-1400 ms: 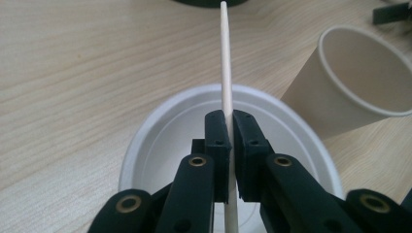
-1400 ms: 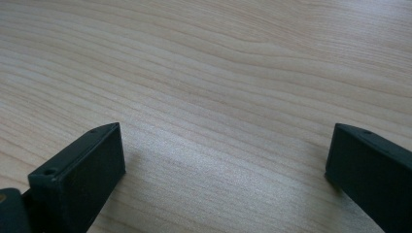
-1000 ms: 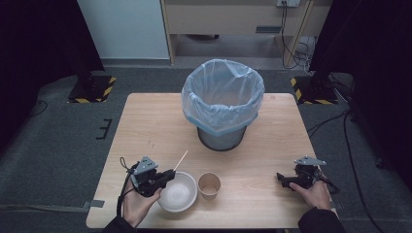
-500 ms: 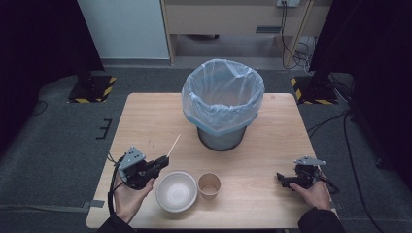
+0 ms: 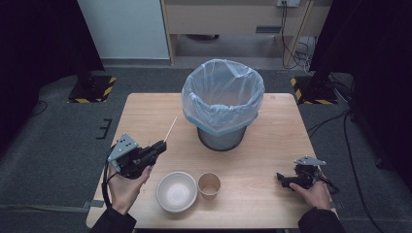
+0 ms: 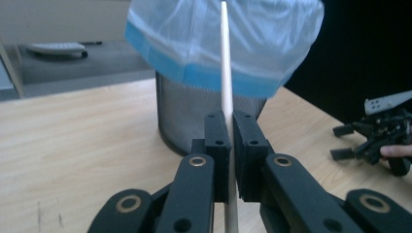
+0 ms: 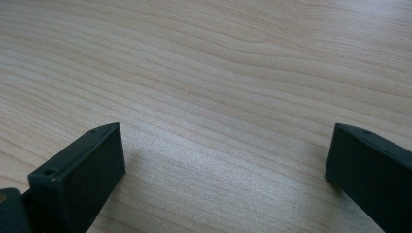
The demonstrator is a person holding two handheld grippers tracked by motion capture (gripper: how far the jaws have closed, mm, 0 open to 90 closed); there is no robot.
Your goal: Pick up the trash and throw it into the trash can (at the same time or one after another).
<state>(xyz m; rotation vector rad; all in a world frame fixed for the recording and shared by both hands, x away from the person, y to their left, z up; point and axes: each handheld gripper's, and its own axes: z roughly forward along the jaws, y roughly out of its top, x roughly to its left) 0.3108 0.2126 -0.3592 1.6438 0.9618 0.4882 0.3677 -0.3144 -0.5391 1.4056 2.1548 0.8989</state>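
My left gripper (image 5: 159, 145) is shut on a thin pale wooden stick (image 5: 170, 129) and hangs above the table's left side, left of the bin. In the left gripper view the stick (image 6: 226, 73) stands upright, pinched between the black jaws of that gripper (image 6: 230, 128). A mesh bin (image 5: 221, 104) lined with a pale blue bag stands at the table's middle back. A white bowl (image 5: 176, 191) and a brown paper cup (image 5: 209, 186) sit near the front edge. My right gripper (image 5: 282, 178) rests low at the front right, its jaws wide apart over bare wood (image 7: 223, 145).
The wooden table (image 5: 272, 145) has bare room on its right half and back left. The other hand's gripper (image 6: 379, 133) lies at the far right of the left gripper view. Grey floor, black-and-yellow stand bases and dark curtains surround the table.
My left gripper has lifted the stick away from the bowl, moving left and back toward the bin's left side. The right gripper has stayed put.
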